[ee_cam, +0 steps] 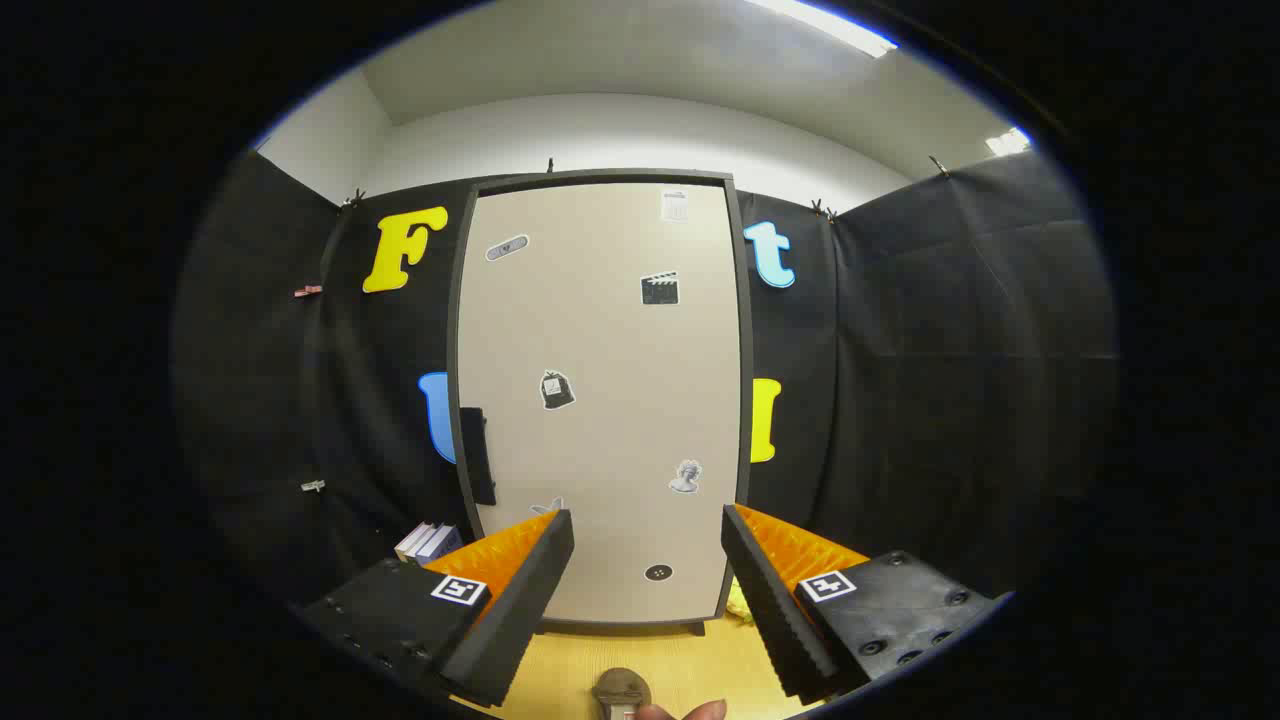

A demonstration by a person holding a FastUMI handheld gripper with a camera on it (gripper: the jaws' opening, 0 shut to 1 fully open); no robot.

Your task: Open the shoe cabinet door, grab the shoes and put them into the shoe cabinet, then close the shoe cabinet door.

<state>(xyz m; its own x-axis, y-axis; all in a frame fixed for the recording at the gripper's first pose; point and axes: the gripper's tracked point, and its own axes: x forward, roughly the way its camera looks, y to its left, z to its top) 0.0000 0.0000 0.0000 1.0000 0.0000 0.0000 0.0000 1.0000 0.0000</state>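
A tall beige shoe cabinet [600, 400] with a dark frame stands straight ahead, its door closed and dotted with small stickers. A dark handle [477, 455] sits on the door's left edge, about mid-height. My gripper [648, 527] is open, its two fingers spread wide in front of the lower part of the door with nothing between them. Down on the wooden floor between and below the fingers lies part of a brownish shoe [622, 690], with a person's fingertip [705, 710] beside it.
Black cloth walls close in on both sides of the cabinet. Some books [428, 542] stand on the floor left of the cabinet, behind the left finger. A small yellow-green object [738, 600] lies at the cabinet's right foot. Wooden floor [690, 660] runs before the cabinet.
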